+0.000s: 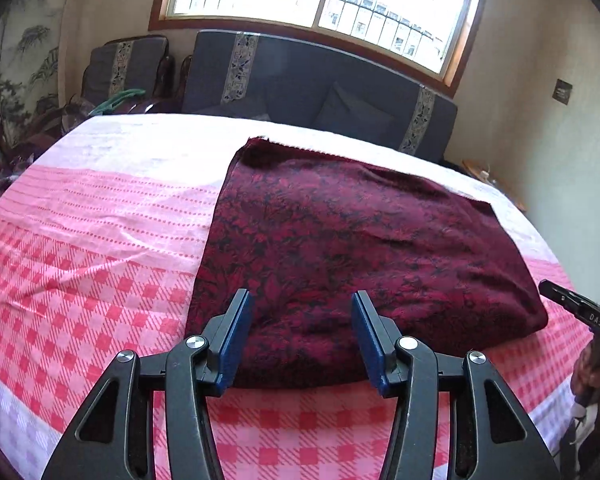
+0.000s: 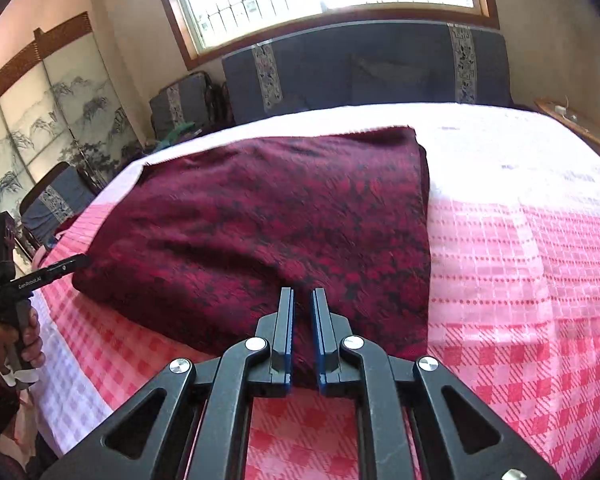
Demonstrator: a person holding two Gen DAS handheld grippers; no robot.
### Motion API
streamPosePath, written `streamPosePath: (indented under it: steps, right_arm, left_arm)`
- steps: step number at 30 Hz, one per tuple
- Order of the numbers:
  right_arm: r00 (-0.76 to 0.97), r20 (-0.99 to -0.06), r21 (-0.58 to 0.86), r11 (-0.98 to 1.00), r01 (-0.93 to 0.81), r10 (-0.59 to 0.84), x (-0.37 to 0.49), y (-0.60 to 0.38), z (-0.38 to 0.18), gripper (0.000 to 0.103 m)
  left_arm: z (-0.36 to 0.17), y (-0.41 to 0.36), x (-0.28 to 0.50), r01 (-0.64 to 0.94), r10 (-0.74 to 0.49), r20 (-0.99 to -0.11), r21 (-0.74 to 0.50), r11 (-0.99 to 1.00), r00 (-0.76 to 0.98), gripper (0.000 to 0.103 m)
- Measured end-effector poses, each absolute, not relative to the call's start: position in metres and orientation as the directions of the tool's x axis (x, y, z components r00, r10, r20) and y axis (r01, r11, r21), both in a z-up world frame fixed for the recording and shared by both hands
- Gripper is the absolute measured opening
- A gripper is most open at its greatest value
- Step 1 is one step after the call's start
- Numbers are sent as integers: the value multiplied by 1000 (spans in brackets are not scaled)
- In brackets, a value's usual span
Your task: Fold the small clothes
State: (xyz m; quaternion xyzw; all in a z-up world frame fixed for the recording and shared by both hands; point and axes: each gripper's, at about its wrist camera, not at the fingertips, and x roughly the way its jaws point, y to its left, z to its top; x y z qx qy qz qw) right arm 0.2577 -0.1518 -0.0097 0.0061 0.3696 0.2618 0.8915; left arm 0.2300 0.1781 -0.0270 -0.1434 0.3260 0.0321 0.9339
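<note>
A dark red patterned garment [image 1: 340, 248] lies folded into a rough rectangle on the pink checked cloth. My left gripper [image 1: 302, 300] is open, its blue pads either side of the garment's near edge, holding nothing. In the right wrist view the same garment [image 2: 268, 224] lies ahead. My right gripper [image 2: 302, 300] has its jaws nearly closed with a narrow gap, over the garment's near edge; I cannot tell if cloth is pinched. The left gripper [image 2: 76, 261] shows at the left edge there, and the right gripper [image 1: 572, 304] at the right edge of the left wrist view.
The pink and white checked cloth [image 1: 84, 256] covers the table. A dark blue sofa [image 1: 300, 80] stands behind it under a window. A painted folding screen [image 2: 40, 120] stands at the left. A small wooden side table [image 2: 580, 124] is at the far right.
</note>
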Motion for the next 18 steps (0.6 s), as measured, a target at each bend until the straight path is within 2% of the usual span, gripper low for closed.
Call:
streamPosePath:
  steps: [2,4,6,9,11,13,15,18]
  right_arm:
    - [574,-627,218,826,-519,526,253,-129,6,11]
    - [516,-634,243,782,-573,576,254,-98,8,10]
    - [496,-667,192,772,-606,556,255,-64,1,10]
    - [455,-700,209,767,-606,550,261,-40,-15,9]
    - [438,-732,205,783,-588,521,261,-34,-32,7]
    - [410,-774,200,801,-564,482,261,-36,-51,6]
    - [409,-762,230,800,-555,502,260,-44,-59,2]
    - [400,-761,255,801,-542,512,262,-48,-62,1]
  left_arm:
    - [-12,154,235,-61,-93,-568,-246,967,818,52]
    - [-12,129,253,12,-151,-573,-240,971,805,52]
    - [-22,109,273,65,-218,-591,-268,961,776,52]
    - [-52,94,296,48,-221,-678,-264,963,701,51]
    - [-69,98,298,10,-228,-717,-295,956,659,47]
    - [-73,100,291,6,-237,-706,-313,950,667,44]
    - [-73,97,292,12,-224,-723,-286,958,653,43]
    - [-73,91,295,19,-197,-735,-243,970,649,43]
